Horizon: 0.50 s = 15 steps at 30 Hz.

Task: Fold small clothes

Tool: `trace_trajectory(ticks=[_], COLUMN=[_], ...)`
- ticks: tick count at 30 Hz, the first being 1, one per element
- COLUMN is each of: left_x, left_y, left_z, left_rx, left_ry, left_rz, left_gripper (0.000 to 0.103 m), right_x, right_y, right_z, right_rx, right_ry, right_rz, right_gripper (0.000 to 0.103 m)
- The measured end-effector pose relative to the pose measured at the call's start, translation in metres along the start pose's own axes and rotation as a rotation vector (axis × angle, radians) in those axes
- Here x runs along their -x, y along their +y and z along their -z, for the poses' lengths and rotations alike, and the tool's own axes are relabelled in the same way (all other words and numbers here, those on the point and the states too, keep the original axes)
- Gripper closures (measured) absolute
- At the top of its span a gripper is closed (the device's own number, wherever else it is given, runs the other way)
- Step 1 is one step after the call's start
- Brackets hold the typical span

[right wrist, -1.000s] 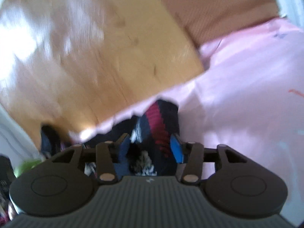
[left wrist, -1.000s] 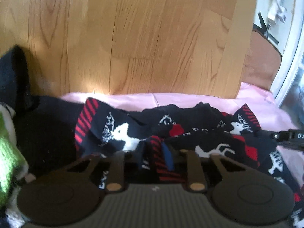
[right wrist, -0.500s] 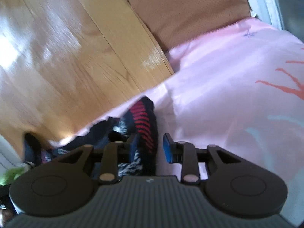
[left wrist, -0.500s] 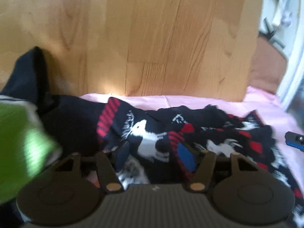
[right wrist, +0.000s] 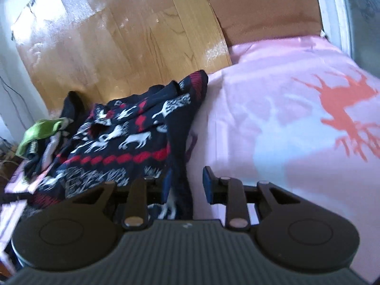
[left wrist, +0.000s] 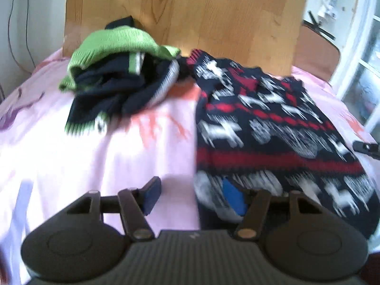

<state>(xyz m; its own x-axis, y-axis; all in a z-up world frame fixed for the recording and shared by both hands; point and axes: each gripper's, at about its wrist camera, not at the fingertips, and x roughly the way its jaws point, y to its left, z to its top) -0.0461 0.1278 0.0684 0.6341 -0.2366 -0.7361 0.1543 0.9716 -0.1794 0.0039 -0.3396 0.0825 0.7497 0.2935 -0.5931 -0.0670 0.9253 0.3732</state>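
A dark blue knit sweater with red bands and white reindeer (left wrist: 268,128) lies spread on the pink bedsheet (left wrist: 95,156); it also shows in the right wrist view (right wrist: 133,142). My left gripper (left wrist: 192,197) is open at the sweater's near left edge, with its right finger over the knit and its left finger over bare sheet. My right gripper (right wrist: 185,185) is open at the sweater's near right edge, with the hem lying between its fingers.
A heap of green and navy clothes (left wrist: 118,71) lies at the back left, also seen in the right wrist view (right wrist: 42,130). A wooden headboard (left wrist: 190,11) stands behind. A brown chair back (right wrist: 263,9) is at the far right. The sheet has orange prints (right wrist: 344,114).
Both grippers have pulled back towards me and opened. The sweater was bunched up near the headboard and now lies stretched out flat across the sheet.
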Motion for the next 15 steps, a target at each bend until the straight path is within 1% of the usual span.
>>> trace_trajectory(ticks=[3,6,7,8,9,10,13,15], left_x=[0.015,0.023,0.026,0.029,0.032,0.034,0.042,0.049], left_y=[-0.011,-0.024,-0.03,-0.035,-0.038,-0.038,-0.036,-0.032], left_z=[0.018,0.034,0.038,0.044,0.047,0.049,0.052,0.05], left_rx=[0.0,-0.044,-0.067,-0.091,-0.104,-0.096,-0.076,-0.037], left_ry=[0.016,0.02,0.022,0.024,0.028,0.036,0.042,0.022], left_rz=[0.009,-0.039,-0.065,-0.09,-0.097,-0.08,-0.087,-0.082], left_gripper=[0.045,0.05,0.059,0.075,0.082,0.095,0.096,0.096], right_x=[0.019,0.039,0.045,0.049,0.054,0.058,0.069,0.074], right_y=[-0.005,-0.008,-0.008,-0.01,-0.011,-0.011,-0.01,-0.008], right_z=[0.012,0.028,0.033,0.038,0.045,0.051,0.072,0.085], right_rx=[-0.018,-0.011,-0.015,-0.022,-0.029,-0.031,-0.038,-0.043], right_ry=[0.036,0.068,0.084,0.104,0.124,0.139,0.177,0.187], right_rz=[-0.088,-0.162,-0.181,-0.202,-0.224,-0.24,-0.281,-0.289], right_gripper=[0.07,0.07,0.07,0.07,0.07,0.07,0.07,0.07])
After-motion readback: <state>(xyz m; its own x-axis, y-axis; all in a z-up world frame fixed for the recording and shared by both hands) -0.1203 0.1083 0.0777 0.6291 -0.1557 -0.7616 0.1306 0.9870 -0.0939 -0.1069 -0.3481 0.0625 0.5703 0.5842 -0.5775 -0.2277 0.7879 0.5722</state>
